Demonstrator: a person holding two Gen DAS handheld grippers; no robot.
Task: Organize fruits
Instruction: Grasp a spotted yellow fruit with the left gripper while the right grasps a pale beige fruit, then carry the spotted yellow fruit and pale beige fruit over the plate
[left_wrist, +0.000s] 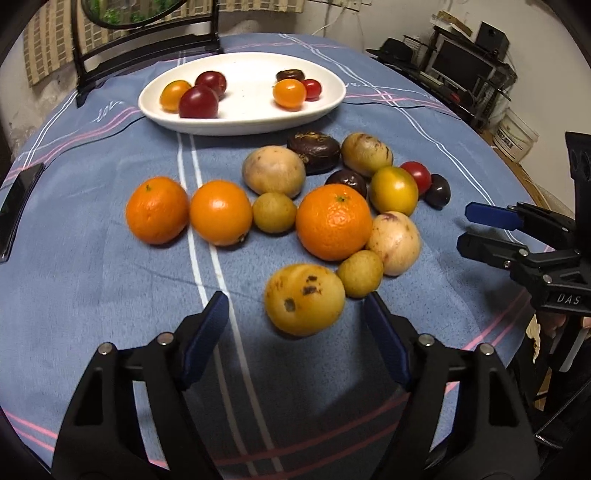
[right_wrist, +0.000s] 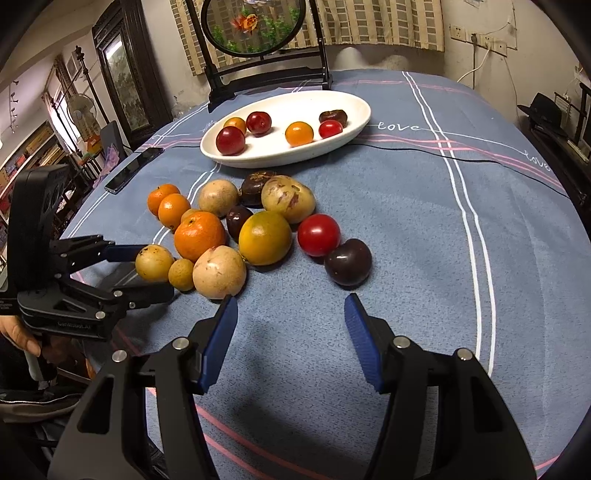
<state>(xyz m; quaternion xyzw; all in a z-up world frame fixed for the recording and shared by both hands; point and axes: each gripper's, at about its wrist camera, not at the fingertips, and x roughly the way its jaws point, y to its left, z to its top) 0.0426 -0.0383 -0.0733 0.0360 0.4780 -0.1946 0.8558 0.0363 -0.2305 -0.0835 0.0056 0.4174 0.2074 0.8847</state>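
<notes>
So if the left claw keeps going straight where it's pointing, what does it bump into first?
Most likely the spotted yellow fruit. It lies just ahead of the open left claw, nearer its right finger than its left. Depth is hard to judge, so it may reach the blue tablecloth first.

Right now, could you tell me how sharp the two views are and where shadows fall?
Left wrist view: slightly soft, edges bent by fisheye, left gripper shadowing the tablecloth. Right wrist view: crisper, right gripper shadowing cloth below it.
</notes>
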